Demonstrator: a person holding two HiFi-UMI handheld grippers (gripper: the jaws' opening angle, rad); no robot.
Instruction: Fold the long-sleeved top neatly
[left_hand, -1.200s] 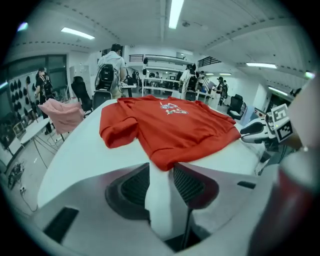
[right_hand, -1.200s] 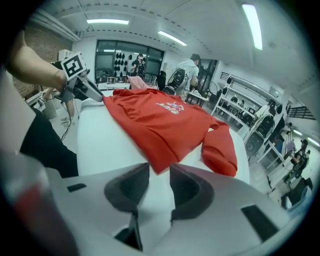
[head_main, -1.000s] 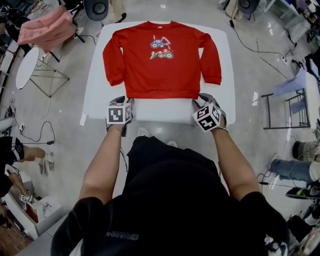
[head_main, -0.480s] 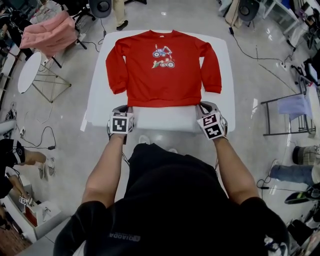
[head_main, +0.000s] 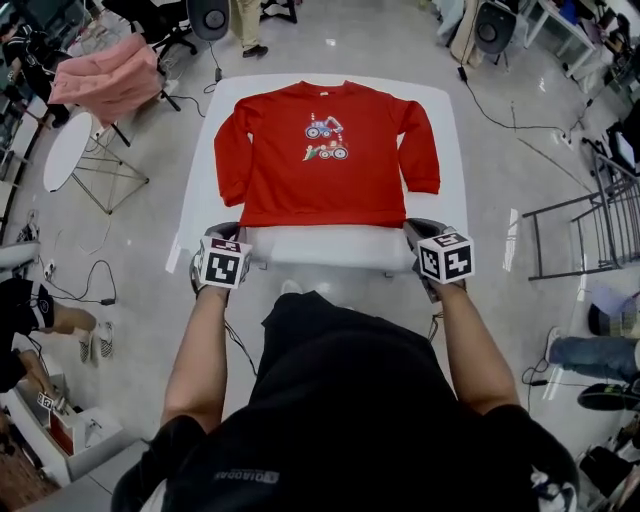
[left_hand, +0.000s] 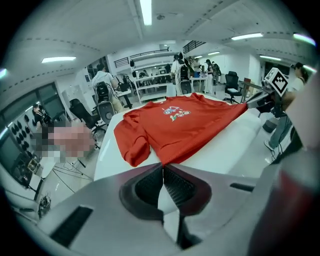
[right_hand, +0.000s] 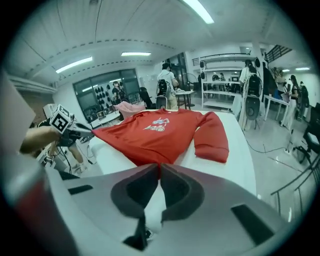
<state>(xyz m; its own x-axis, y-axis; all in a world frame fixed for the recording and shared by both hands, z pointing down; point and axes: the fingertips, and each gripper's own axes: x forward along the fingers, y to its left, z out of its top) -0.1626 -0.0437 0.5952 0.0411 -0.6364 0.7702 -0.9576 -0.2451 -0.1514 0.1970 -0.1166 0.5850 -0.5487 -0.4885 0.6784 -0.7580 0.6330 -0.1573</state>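
The white padded worktop (head_main: 445, 150) carries the red long-sleeved top (head_main: 325, 185), which lies face up and flat, its collar at the far edge and its hem toward the person. It looks like soft, fairly thick sweatshirt knit, matte, with few wrinkles. The two sleeves (head_main: 228, 160) lie down along the body, their cuffs short of the hem. The hem (head_main: 325, 220) is a straight banded edge, and a small colourful print (head_main: 325, 140) sits on the chest. The left claw (left_hand: 162, 167) is pinched tight on the near left hem corner. The right claw (right_hand: 160, 167) has just been closing its jaws, and the near right hem corner sits between its dark ribbed pads, gripped. The step in hand looks like the first fold: both corners are taken and raised off the worktop. The next move likely calls for carrying both corners evenly toward the collar, keeping the hem taut and level so the cloth doubles over squarely without dragging the sleeves askew.
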